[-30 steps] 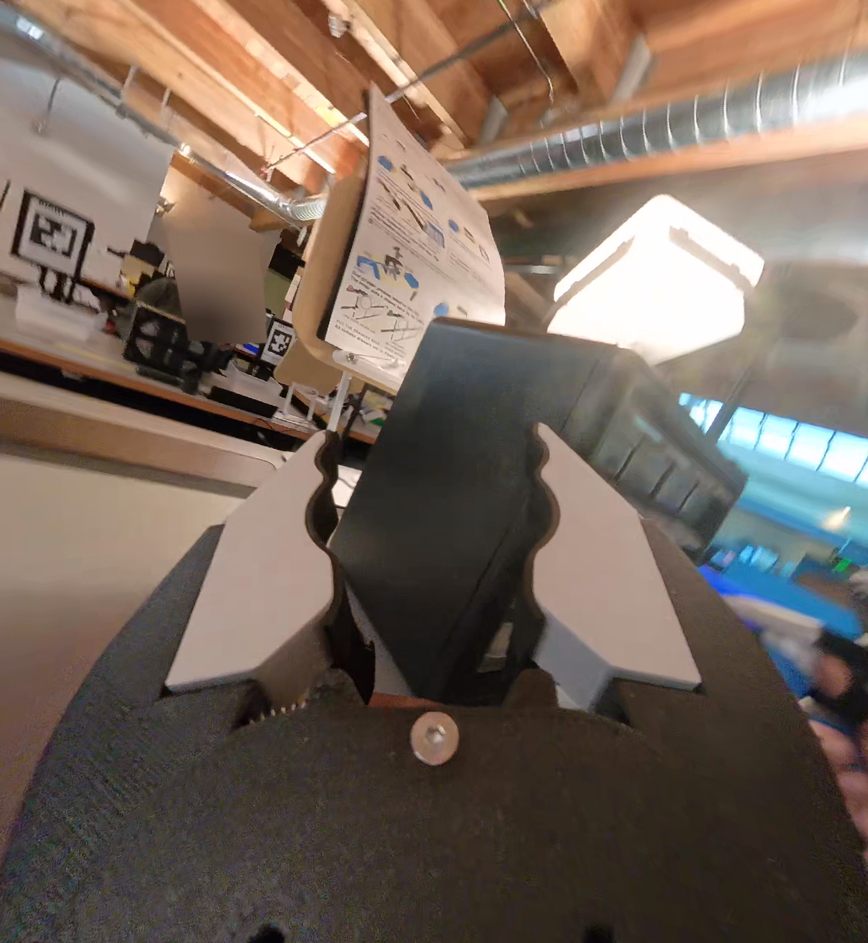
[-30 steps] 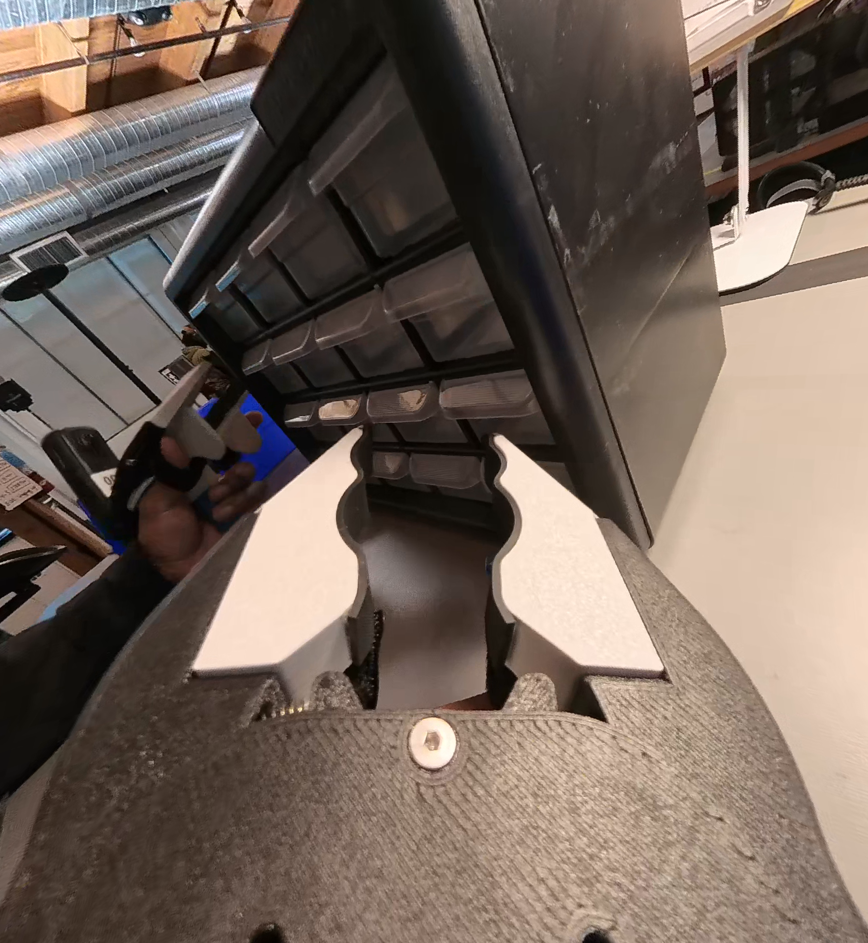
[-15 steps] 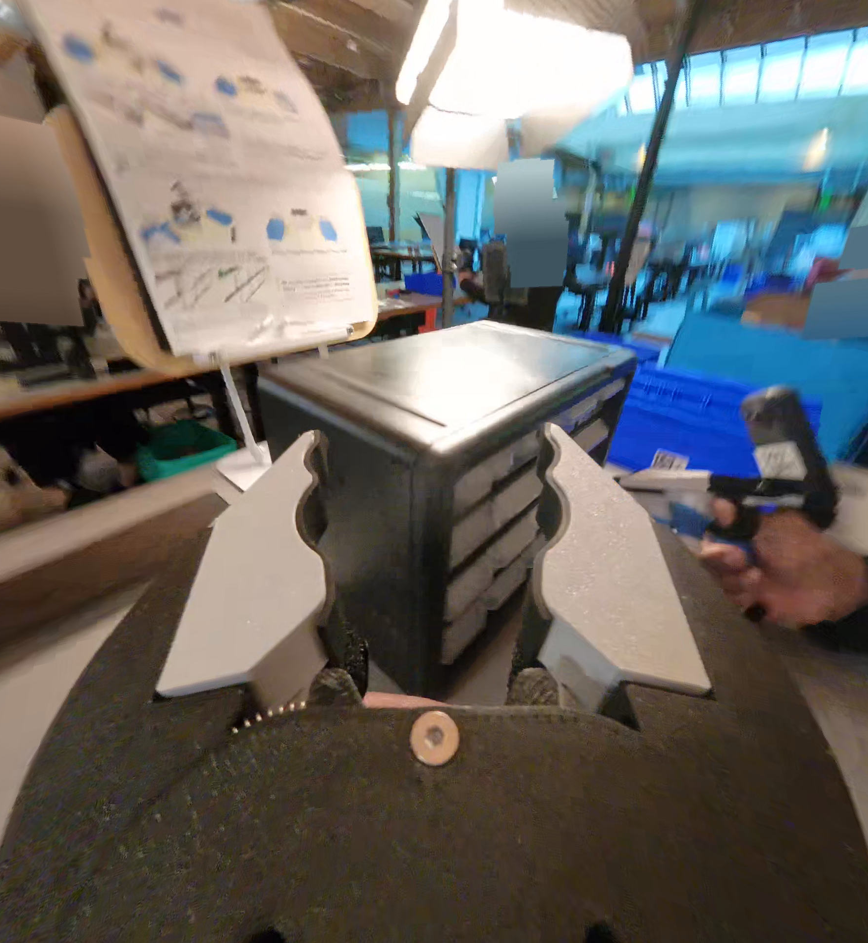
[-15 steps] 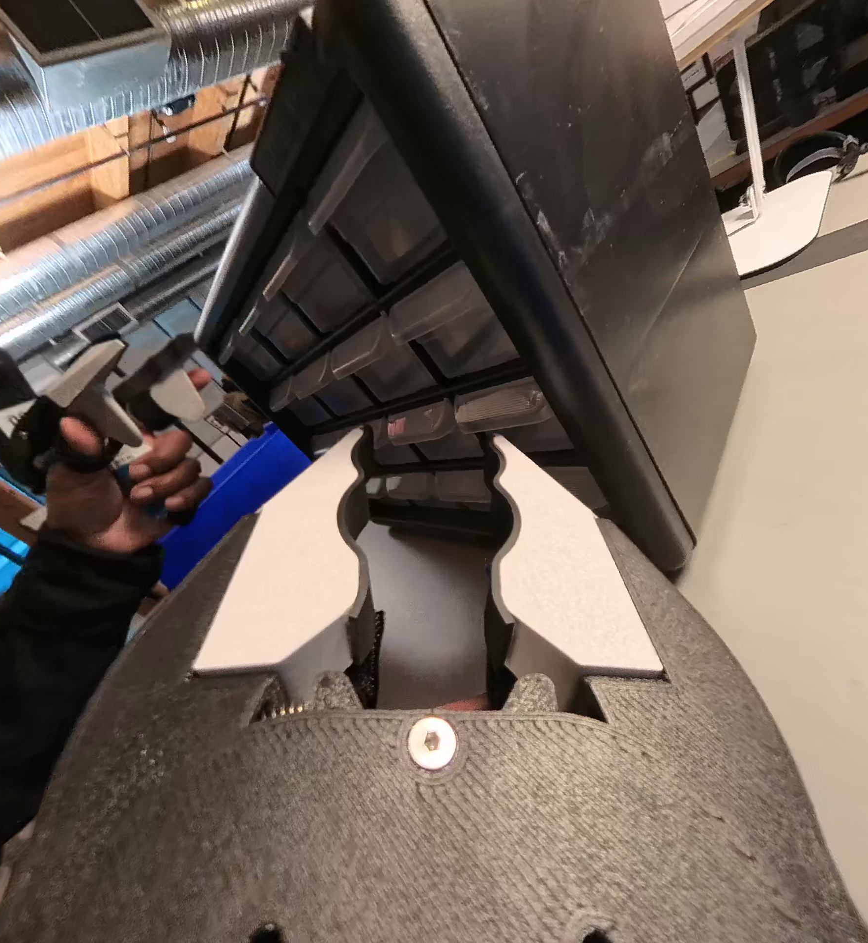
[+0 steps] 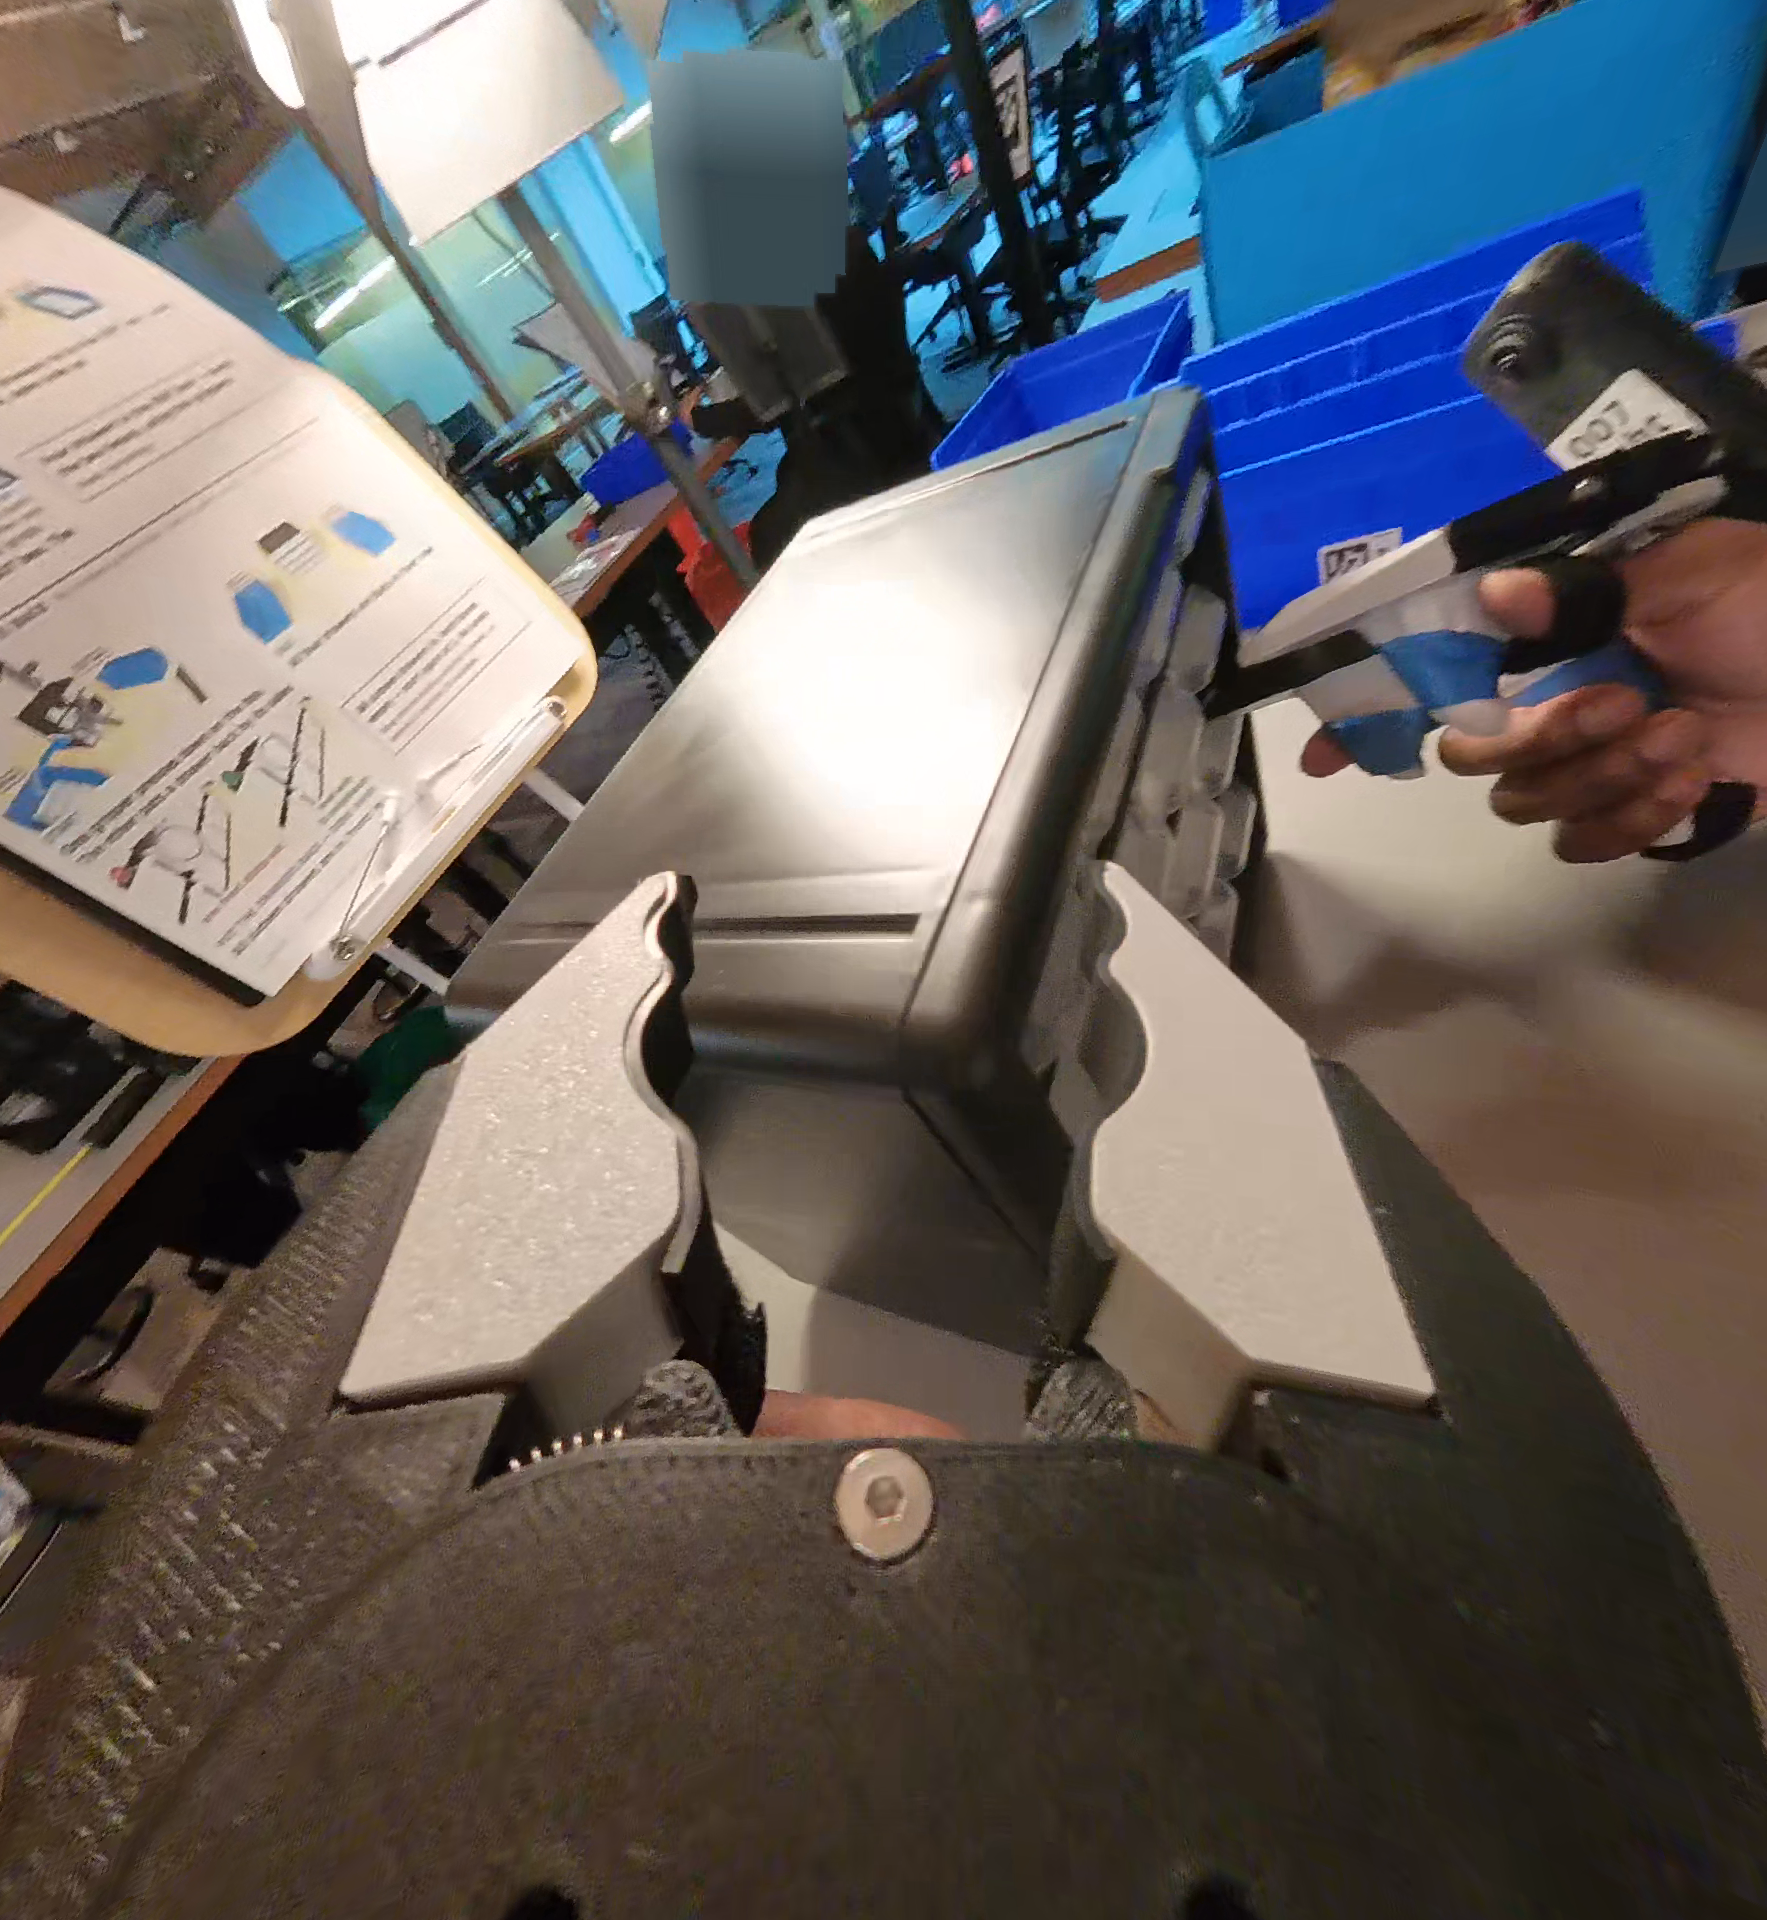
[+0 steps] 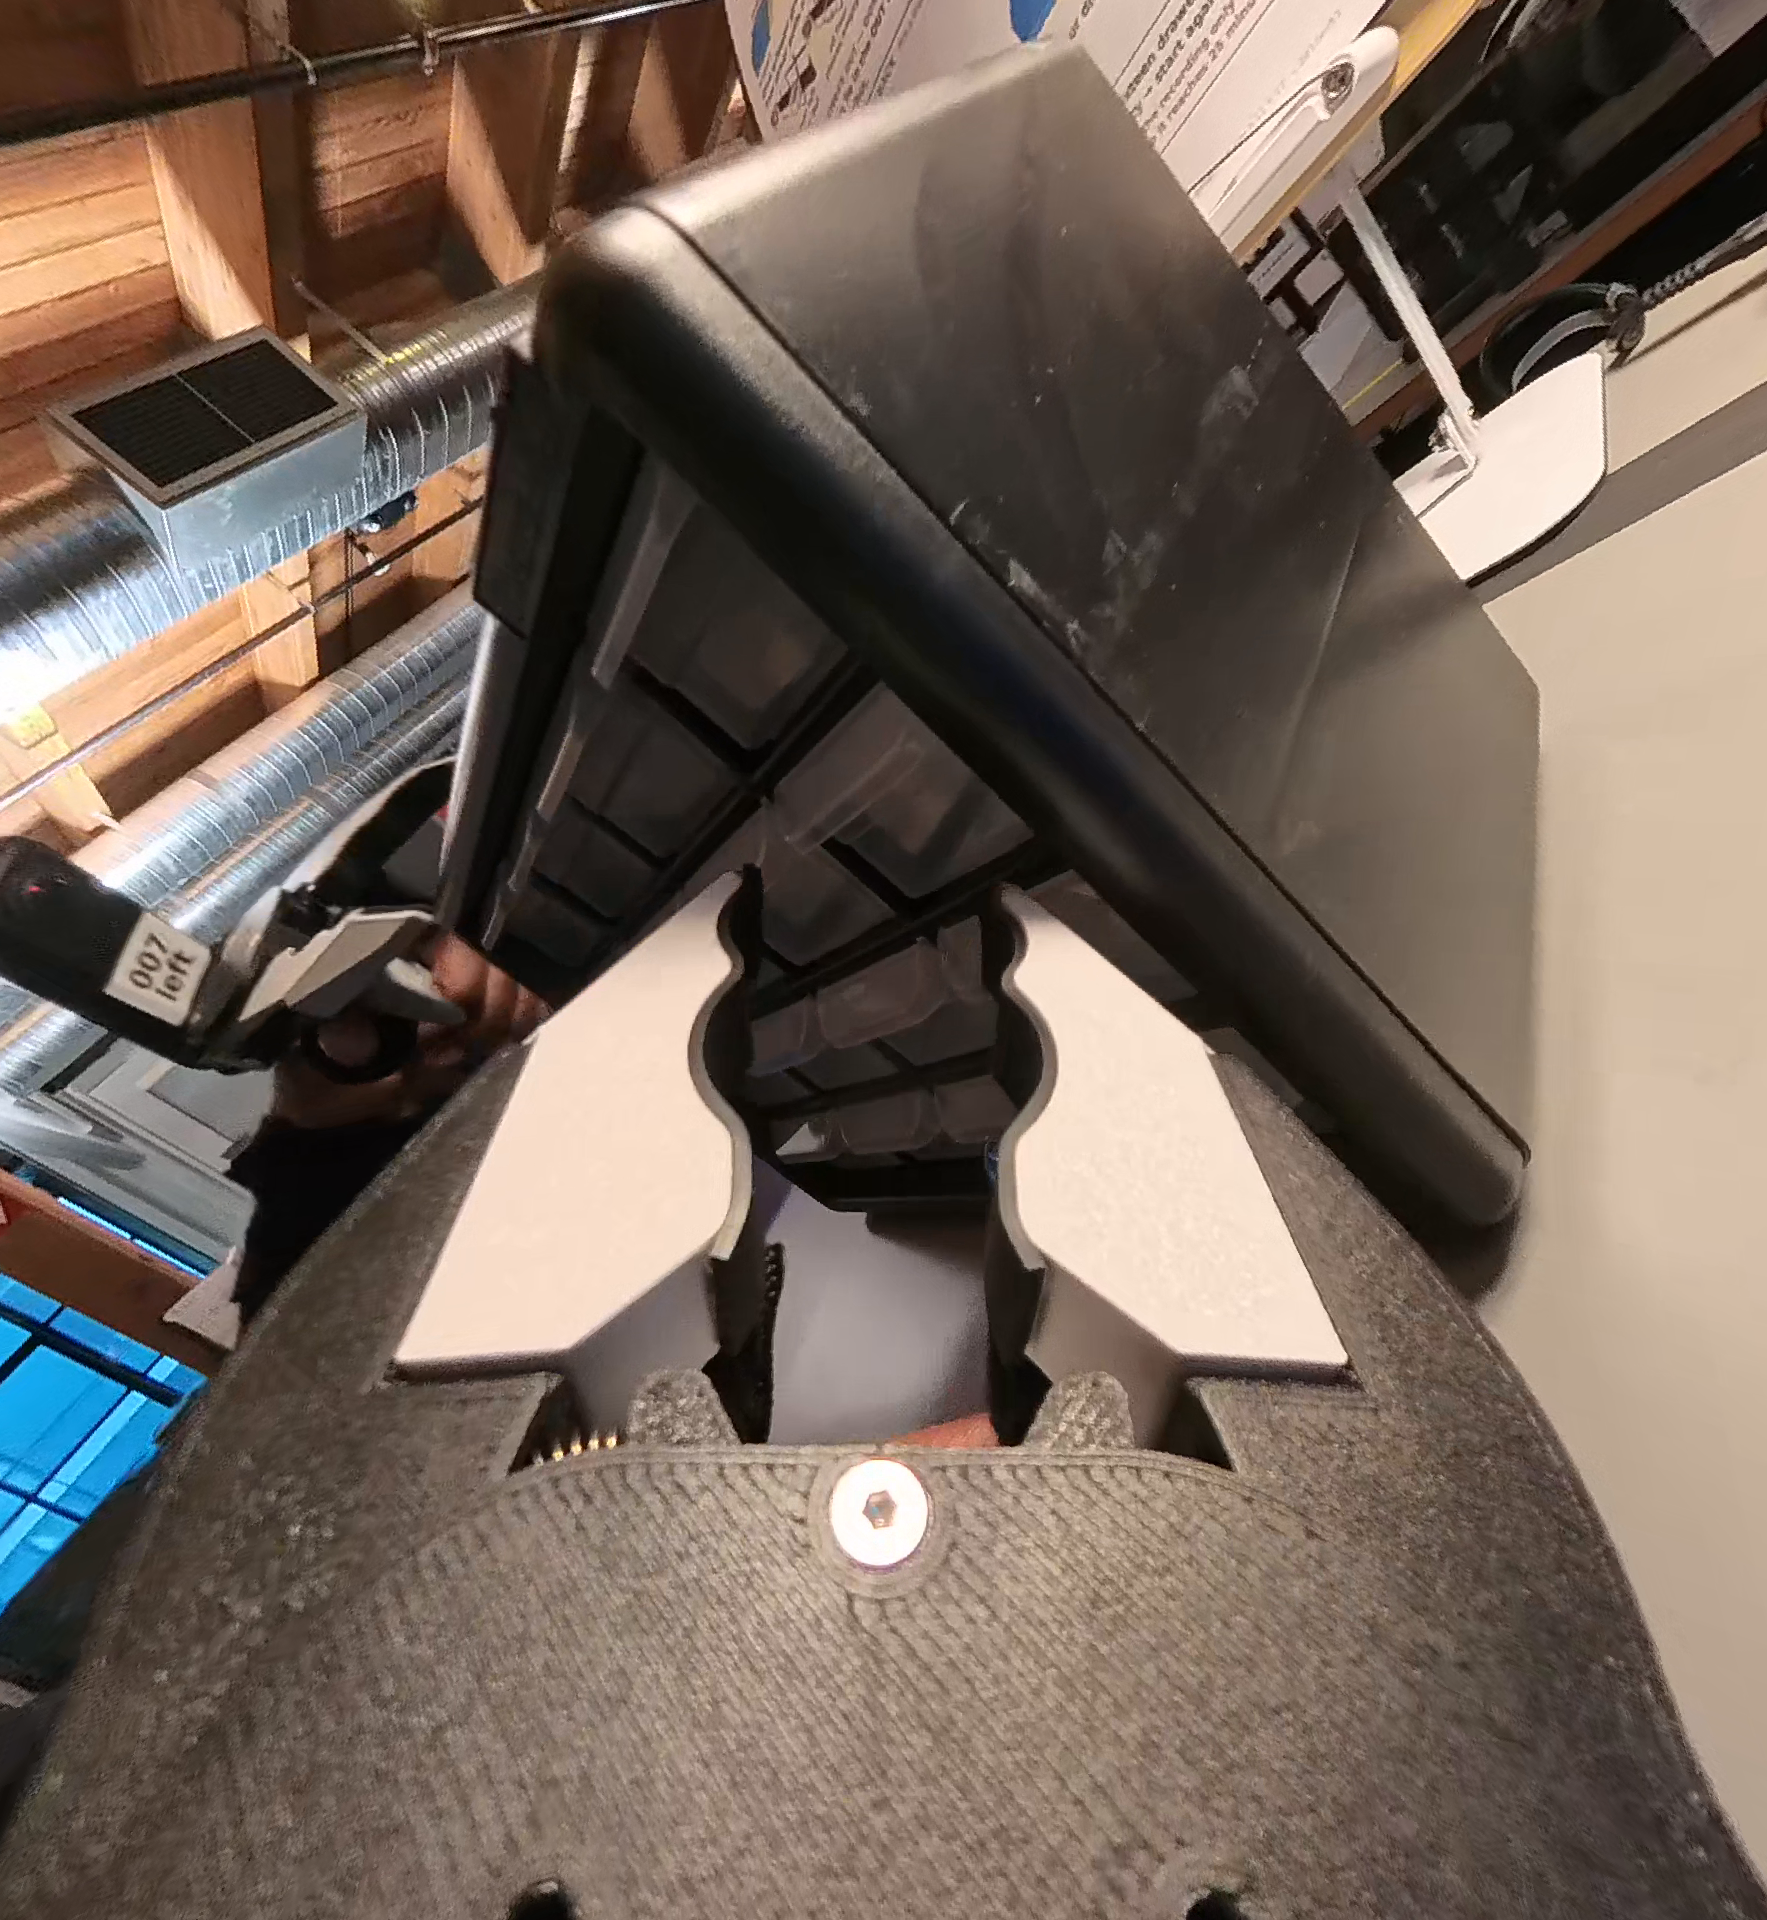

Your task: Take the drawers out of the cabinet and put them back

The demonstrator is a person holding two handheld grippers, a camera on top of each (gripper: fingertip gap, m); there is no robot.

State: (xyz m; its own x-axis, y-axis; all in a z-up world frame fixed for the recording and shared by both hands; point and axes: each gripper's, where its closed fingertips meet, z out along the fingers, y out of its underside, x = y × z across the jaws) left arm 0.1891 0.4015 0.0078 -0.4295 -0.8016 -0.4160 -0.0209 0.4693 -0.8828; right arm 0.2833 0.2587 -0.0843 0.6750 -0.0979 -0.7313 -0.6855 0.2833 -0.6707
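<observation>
The black cabinet [image 5: 858, 707] stands on the pale table, with rows of clear drawers [image 5: 1180, 727] on its front. My left gripper [image 5: 889, 883] is open and empty. It hovers over the cabinet's top near corner, and that corner shows between its fingers. My right gripper [image 6: 877, 894] is open, low in front of the cabinet [image 6: 1118, 468] and looking up at the drawers [image 6: 889, 800]. A drawer handle shows between its fingers; I cannot see a pad pressing on it. In the left wrist view the right gripper [image 5: 1263, 665] reaches the drawer front, its tips hidden. The left gripper [image 6: 411, 956] shows beside the cabinet.
A clipboard with an instruction sheet [image 5: 183, 623] stands on a white-footed stand [image 6: 1523, 468] behind the cabinet. Blue bins [image 5: 1378, 436] sit beyond the cabinet. The table surface [image 5: 1585, 1091] stretches to the right. Workbenches lie to the left.
My left gripper swung from pointing at the ceiling down to above the cabinet's top corner. My right gripper moved in closer under the drawer front. Both stayed open.
</observation>
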